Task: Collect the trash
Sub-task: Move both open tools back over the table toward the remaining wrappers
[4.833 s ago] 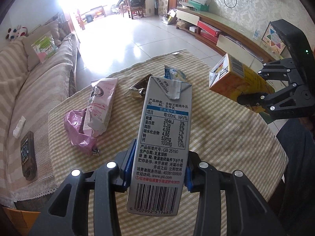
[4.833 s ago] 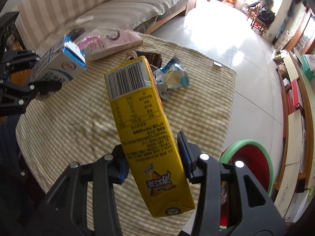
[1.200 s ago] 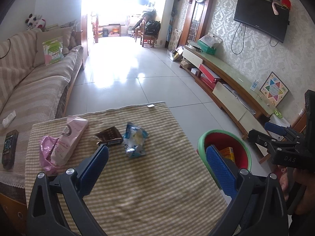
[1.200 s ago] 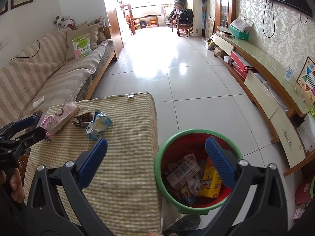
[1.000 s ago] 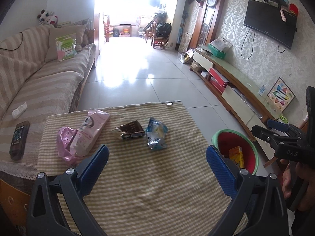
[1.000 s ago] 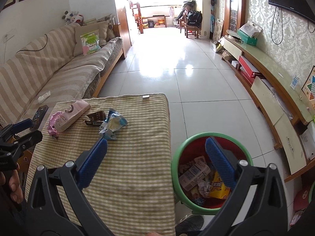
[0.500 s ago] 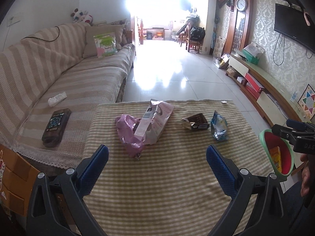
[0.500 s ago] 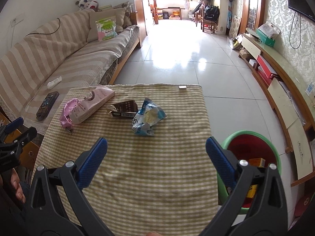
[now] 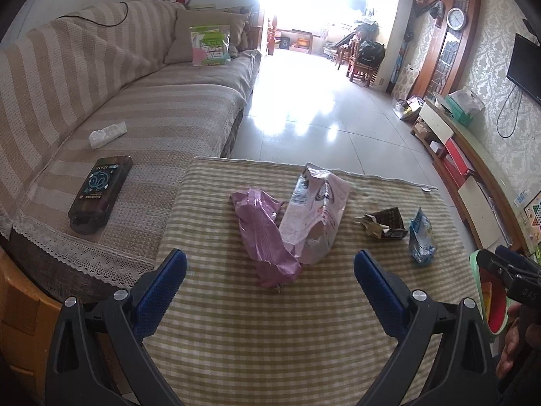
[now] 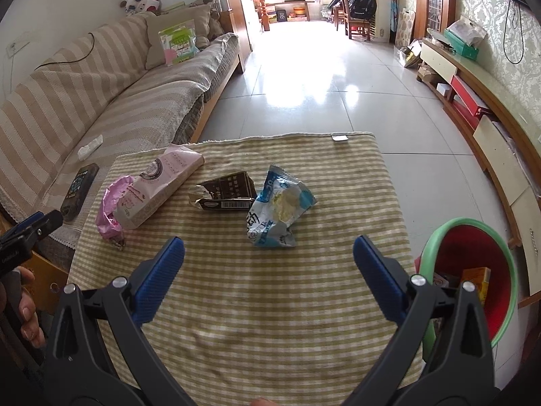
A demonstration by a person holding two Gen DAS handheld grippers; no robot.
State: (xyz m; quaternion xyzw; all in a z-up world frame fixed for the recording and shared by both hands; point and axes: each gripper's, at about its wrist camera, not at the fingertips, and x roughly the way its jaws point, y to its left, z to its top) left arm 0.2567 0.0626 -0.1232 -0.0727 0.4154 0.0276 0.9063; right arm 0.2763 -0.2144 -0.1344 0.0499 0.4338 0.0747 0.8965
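On the checked tablecloth (image 9: 270, 331) lie a crumpled pink bag (image 9: 262, 233), a pale pink carton (image 9: 316, 218), a dark brown wrapper (image 9: 387, 226) and a blue-white snack packet (image 9: 421, 238). My left gripper (image 9: 270, 272) hovers open just short of the pink bag and carton, nothing between its fingers. My right gripper (image 10: 268, 258) is open above the cloth, close to the snack packet (image 10: 279, 208), with the brown wrapper (image 10: 226, 191), the carton (image 10: 159, 187) and the pink bag (image 10: 108, 213) to its left. A red bin with a green rim (image 10: 473, 270) stands at the table's right, trash inside.
A striped sofa (image 9: 101, 108) runs along the left, with a dark remote (image 9: 99, 193) and a white tissue (image 9: 108, 133) on it. Tiled floor (image 10: 321, 77) stretches beyond the table. A low TV cabinet (image 10: 490, 108) lines the right wall. A hand (image 10: 23, 314) grips the other tool.
Both grippers held cartons 4.8 s ago; both are now empty and open, with cartons in the bin. Over the last second both views swung left from the bin toward the table.
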